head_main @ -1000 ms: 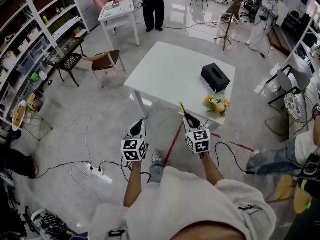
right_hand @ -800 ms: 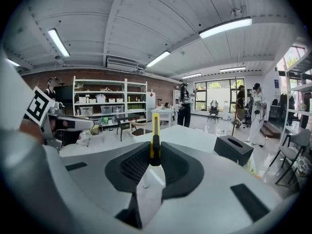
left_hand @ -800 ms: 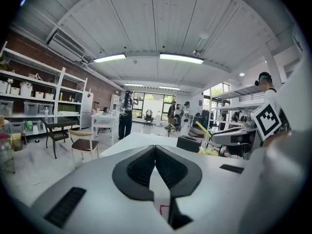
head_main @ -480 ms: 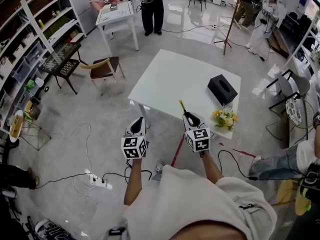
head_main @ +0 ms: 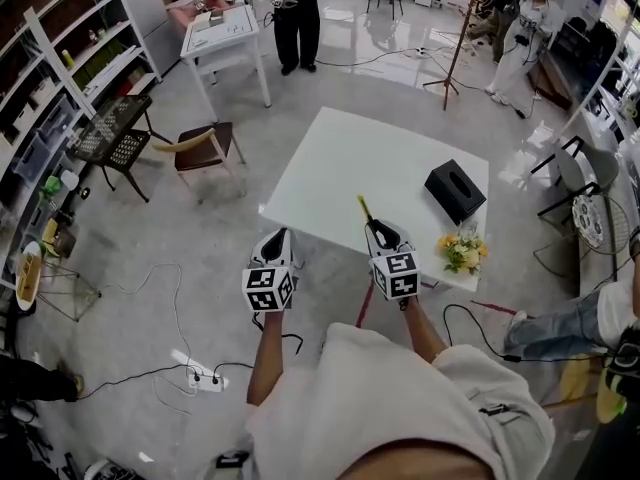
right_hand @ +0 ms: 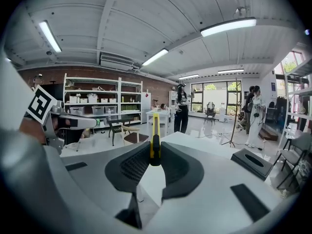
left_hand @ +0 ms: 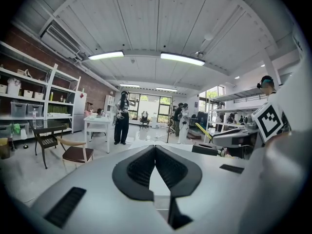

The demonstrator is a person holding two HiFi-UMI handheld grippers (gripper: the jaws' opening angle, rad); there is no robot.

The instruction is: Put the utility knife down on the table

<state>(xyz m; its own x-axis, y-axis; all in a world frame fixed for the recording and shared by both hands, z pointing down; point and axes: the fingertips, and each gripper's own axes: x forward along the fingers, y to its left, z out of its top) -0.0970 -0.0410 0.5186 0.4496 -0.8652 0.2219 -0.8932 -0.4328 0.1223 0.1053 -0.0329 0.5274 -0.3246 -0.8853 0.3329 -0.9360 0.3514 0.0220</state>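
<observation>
While right tool (head_main: 376, 230) pinches the utility knife (head_main: 363, 208), knife pointing fwd past the jaws, it hangs at the near edge of the bench (head_main: 350, 168); left tool (head_main: 278, 238) is pressed together w/ nothing in it, just short of that edge. Step looks like carry-in, knife not yet down. Next prob: reach over bare bench top, lower till knife lies flat, spread jaws.

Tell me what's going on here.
A person stands at a white table with tongs in each hand. The right tongs are clamped on a yellow utility knife, held in the air over the table's near edge; it has not been set down yet. The left tongs are shut and empty.
</observation>
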